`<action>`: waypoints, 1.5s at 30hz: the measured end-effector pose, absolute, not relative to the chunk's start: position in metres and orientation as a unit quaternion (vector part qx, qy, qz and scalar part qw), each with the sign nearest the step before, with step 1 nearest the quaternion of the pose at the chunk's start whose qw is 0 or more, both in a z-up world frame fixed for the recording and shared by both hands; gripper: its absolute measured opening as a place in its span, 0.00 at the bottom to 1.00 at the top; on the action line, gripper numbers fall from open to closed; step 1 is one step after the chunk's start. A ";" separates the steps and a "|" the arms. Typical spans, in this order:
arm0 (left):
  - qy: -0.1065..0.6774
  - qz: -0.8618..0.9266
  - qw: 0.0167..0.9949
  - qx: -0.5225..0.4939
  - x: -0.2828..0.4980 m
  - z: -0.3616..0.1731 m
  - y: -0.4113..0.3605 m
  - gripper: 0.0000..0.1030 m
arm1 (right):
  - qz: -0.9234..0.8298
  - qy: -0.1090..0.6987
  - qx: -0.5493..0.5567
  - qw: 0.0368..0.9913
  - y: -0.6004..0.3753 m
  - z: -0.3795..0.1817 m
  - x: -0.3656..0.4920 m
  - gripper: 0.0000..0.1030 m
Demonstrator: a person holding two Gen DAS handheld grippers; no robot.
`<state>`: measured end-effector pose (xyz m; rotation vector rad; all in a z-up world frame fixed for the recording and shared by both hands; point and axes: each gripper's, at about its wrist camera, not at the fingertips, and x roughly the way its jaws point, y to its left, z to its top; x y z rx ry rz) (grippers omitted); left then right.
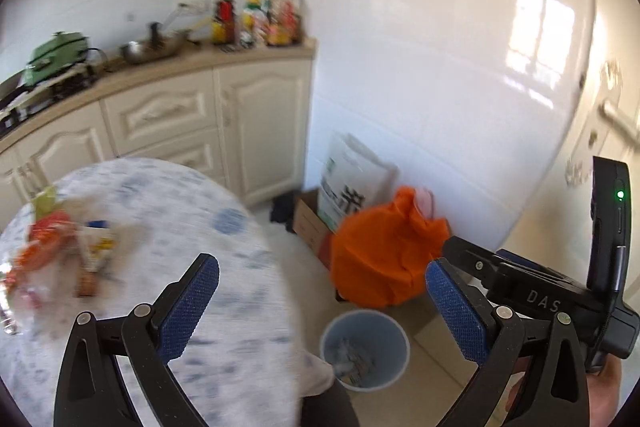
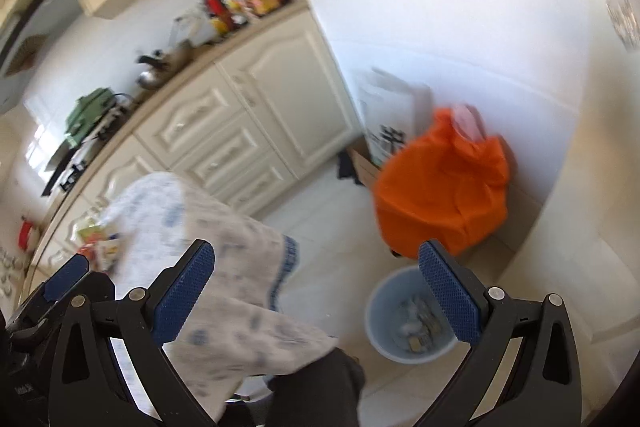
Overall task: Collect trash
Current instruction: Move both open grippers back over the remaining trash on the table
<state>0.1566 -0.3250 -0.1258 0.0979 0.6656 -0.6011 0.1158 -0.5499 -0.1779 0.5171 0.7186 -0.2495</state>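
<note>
Down at 6 o'clock by surface (image 1: 168, 211), bin (image 1: 366, 349) sits on floor for easy drops. Left gripper (image 1: 320, 311), right gripper (image 2: 316, 301): jaws wide, empty. Wrappers (image 1: 68, 247) heaped at 9 o'clock, probably next.

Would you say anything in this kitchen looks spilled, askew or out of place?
Wrappers lie strewn on the table rather than in the bin on the floor beside it. Nothing looks spilled or broken, though the blur hides detail.
</note>
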 end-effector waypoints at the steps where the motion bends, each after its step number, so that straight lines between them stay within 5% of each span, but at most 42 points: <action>1: 0.316 -0.285 0.904 0.042 0.153 -0.120 -0.308 0.99 | -0.113 0.343 0.243 0.900 -0.540 -0.170 0.118 1.00; 23: 0.261 -0.107 0.959 -0.021 0.104 -0.091 -0.081 0.99 | 0.021 0.313 0.113 0.943 -0.342 -0.098 0.173 1.00; 39: 0.300 -0.022 0.954 -0.019 0.133 -0.123 -0.013 0.99 | 0.063 0.375 0.049 0.924 -0.259 -0.143 0.224 1.00; 45: 0.352 -0.005 0.936 -0.009 0.179 -0.157 -0.009 0.99 | 0.062 0.429 0.047 0.900 -0.247 -0.188 0.253 0.88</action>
